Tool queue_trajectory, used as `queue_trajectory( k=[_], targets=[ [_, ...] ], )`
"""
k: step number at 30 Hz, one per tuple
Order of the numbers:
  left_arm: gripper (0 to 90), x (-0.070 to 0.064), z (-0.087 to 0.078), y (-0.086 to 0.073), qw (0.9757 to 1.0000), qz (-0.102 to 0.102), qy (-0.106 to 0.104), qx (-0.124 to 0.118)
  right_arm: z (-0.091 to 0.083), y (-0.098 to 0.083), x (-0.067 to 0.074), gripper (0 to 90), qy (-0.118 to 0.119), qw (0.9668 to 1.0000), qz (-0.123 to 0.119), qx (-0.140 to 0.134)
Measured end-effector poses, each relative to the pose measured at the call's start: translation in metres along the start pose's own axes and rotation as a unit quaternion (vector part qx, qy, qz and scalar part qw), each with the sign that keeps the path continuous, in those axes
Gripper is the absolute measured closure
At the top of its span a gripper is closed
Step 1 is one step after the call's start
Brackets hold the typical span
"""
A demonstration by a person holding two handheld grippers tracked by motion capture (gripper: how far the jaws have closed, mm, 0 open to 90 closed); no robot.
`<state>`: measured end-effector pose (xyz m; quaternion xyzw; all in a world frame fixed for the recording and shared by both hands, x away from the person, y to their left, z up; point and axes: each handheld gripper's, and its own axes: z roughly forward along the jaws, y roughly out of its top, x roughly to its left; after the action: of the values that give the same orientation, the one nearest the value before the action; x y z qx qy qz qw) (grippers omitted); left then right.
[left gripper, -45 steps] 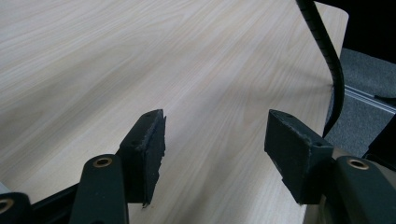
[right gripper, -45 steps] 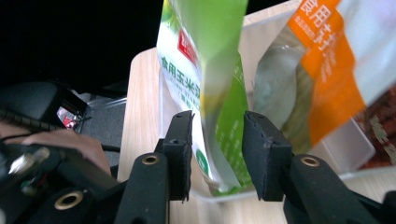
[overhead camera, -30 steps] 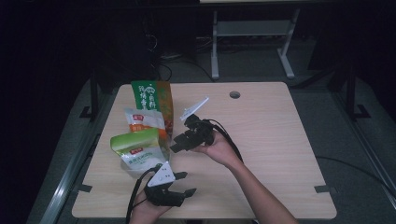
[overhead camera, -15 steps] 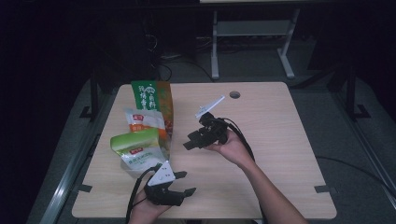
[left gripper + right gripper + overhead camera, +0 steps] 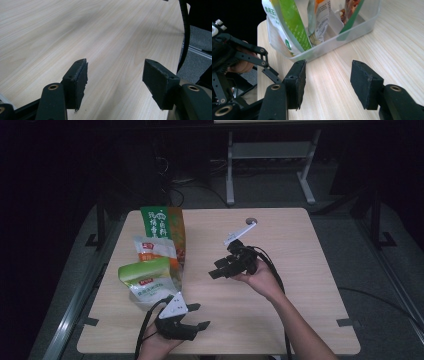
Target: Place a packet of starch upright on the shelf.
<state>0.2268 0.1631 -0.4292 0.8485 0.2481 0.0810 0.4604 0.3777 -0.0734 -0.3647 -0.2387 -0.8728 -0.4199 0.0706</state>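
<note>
Right gripper (image 5: pixel 216 273) hovers mid-table with nothing between its jaws, which have just been opening; left gripper (image 5: pixel 200 316) rests released near the table's (image 5: pixel 300 270) front edge. Snack pouches (image 5: pixel 150 277) stand in a clear plastic bin (image 5: pixel 362 27) just beyond the right gripper's jaws. They look light, crinkly and slippery, so I would pinch a flat top seam.

High view overlooks table (image 5: pixel 280 315); claw views skim it.
</note>
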Motion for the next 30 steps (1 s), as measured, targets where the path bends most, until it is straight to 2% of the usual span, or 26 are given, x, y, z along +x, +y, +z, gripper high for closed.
queue_trajectory(
  k=[4,7,9,17,24,30],
  targets=[
    [36.2,0.0,0.0,0.0,1.0,0.001,0.0,0.001,-0.005,-0.006,-0.003,44.6,-0.007,1.0,0.001,0.002],
    [36.2,0.001,-0.001,0.0,1.0,0.002,0.0,0.003,-0.011,-0.012,-0.005,44.3,-0.011,0.9999,0.011,-0.001],
    [36.2,0.002,-0.001,0.0,1.0,0.008,0.001,0.005,-0.014,-0.016,-0.006,44.1,-0.015,0.9998,0.011,-0.003],
    [36.2,0.001,-0.001,0.0,1.0,0.003,0.002,0.005,-0.027,-0.03,-0.011,42.9,-0.026,0.9993,0.027,-0.008],
    [36.2,0.001,-0.001,0.0,1.0,0.005,0.002,0.004,-0.037,-0.045,-0.014,41.2,-0.036,0.9987,0.037,-0.004],
    [36.2,0.001,0.0,0.001,1.0,0.007,0.003,0.005,-0.044,-0.06,-0.018,41.2,-0.041,0.9979,0.048,-0.015]
  ],
)
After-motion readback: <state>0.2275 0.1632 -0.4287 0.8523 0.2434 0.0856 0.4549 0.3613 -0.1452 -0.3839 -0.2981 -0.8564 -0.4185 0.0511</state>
